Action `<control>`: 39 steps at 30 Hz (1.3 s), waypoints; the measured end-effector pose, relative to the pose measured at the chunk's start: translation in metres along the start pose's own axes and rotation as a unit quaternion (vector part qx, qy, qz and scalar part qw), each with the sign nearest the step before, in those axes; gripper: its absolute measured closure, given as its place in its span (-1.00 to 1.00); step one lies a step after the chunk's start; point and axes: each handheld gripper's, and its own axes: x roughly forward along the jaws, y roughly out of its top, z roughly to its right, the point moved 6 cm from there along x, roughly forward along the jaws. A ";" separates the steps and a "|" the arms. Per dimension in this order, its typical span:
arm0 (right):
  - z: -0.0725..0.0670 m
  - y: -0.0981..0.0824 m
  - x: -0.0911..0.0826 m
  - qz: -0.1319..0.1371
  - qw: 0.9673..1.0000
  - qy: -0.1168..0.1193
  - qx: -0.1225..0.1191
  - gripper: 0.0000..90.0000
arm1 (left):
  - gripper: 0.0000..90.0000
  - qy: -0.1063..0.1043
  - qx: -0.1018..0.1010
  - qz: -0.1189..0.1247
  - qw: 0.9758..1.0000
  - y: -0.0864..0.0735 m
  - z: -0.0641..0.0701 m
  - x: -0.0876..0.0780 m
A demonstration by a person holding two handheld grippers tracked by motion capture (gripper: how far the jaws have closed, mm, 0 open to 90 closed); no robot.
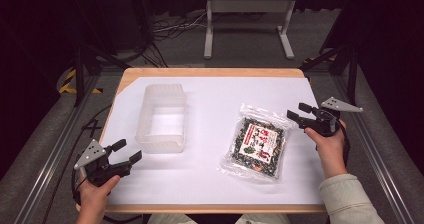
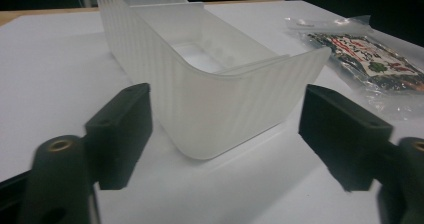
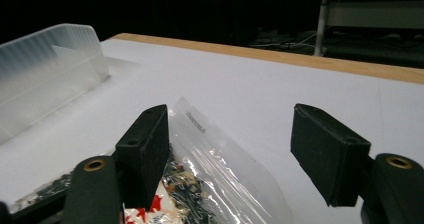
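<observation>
A clear plastic bag of snack mix (image 1: pixel 256 145) lies flat on the white tabletop (image 1: pixel 210 181), on the right side, a bit nearer than the middle. A see-through plastic box (image 1: pixel 162 116) stands well apart from it on the left, and it looks empty.

The right hand-held gripper (image 1: pixel 296 113) is just beside the far right corner of the bag. Its jaws are wide apart and hold nothing. In the right gripper view the clear top edge of the bag (image 3: pixel 220 144) sits low between the jaws, but they do not press on it yet. The left hand-held gripper (image 1: pixel 127 151) waits at the near left, close to the near end of the box (image 2: pixel 210 99). Its jaws are also apart and hold nothing.

The bag is longer than it is wide. Its long side runs from near to far, leaning a little, so the far end tips to the right. The clear sealed strip is at the far end, and the picture label (image 1: pixel 260 140) faces up.

I think the bag is light and soft. It will bend and sag when lifted, and the little bits inside will slide down to the low end. The plastic looks shiny, so it may slip. Squeezing the full middle could crush the snacks. The best place to pinch seems to be the flat clear strip at the far end or a corner, where there is only thin plastic.
</observation>
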 end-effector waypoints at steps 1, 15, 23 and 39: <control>0.002 -0.001 0.002 -0.003 1.000 -0.003 0.001 -0.28 | -0.57 -0.006 -0.003 0.002 1.000 0.000 0.000 0.000; 0.023 -0.024 0.024 -0.042 0.999 -0.019 0.016 -0.24 | -0.53 -0.002 0.019 0.010 1.000 -0.001 0.002 0.002; 0.027 -0.037 0.037 -0.073 0.997 -0.009 0.031 -0.28 | -0.44 0.000 0.027 0.021 0.999 0.002 0.004 0.000; 0.021 -0.052 0.041 -0.135 0.991 0.000 0.022 -0.11 | -0.34 -0.003 0.041 0.015 0.999 0.002 0.011 0.001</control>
